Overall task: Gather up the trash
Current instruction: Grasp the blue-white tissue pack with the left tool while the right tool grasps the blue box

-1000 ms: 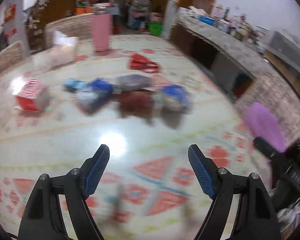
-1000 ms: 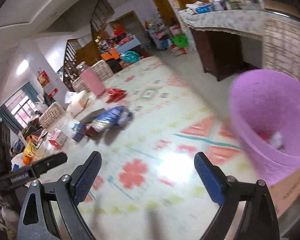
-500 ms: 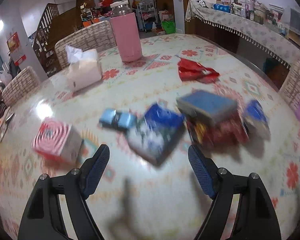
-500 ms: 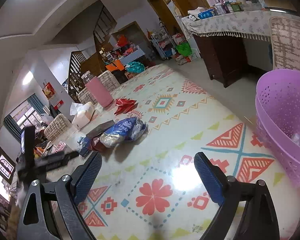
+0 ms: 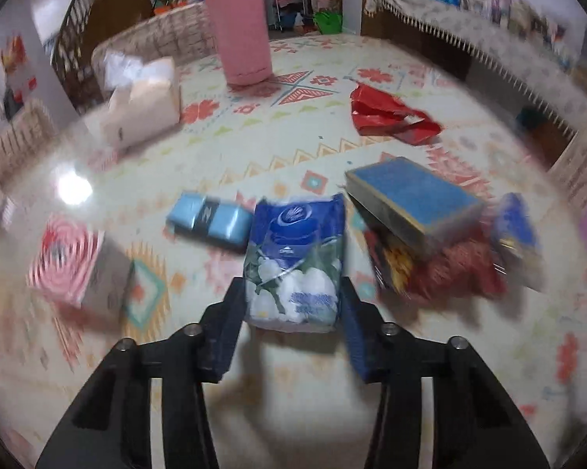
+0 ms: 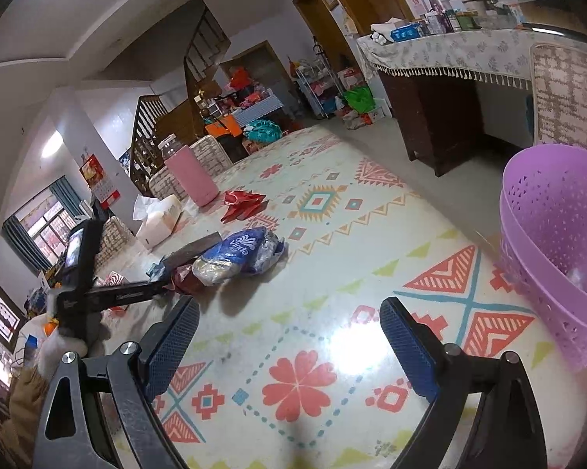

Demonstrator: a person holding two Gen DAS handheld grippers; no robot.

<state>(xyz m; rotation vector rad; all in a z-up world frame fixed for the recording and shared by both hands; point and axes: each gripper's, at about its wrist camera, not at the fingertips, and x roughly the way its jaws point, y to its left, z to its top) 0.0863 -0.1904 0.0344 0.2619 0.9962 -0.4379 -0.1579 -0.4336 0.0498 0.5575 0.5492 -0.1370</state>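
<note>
A blue tissue pack point(image 5: 297, 250) with white flowers printed on it lies on the patterned table point(image 5: 301, 383). My left gripper point(image 5: 291, 293) is closing on its near end, with the pads against both sides. Around it lie a light blue packet point(image 5: 209, 221), a blue box point(image 5: 414, 199) on a dark red bag point(image 5: 453, 273), and a crumpled red wrapper point(image 5: 387, 117). My right gripper point(image 6: 289, 312) stands open and holds nothing, low over the table. To its right is a purple basket point(image 6: 559, 242). A blue and white bag point(image 6: 242, 254) lies ahead of it.
A pink bottle point(image 5: 242, 31) and a white tissue box point(image 5: 144, 101) stand at the far side. A pink-swirl box point(image 5: 66, 262) sits at the left. Woven chairs ring the table point(image 6: 371, 273), and a cloth-covered counter point(image 6: 449, 51) is beyond it.
My left gripper has moved in over the pile and sunk toward it. Its jaws have narrowed from wide apart onto the blue tissue pack. The right gripper has barely moved.
</note>
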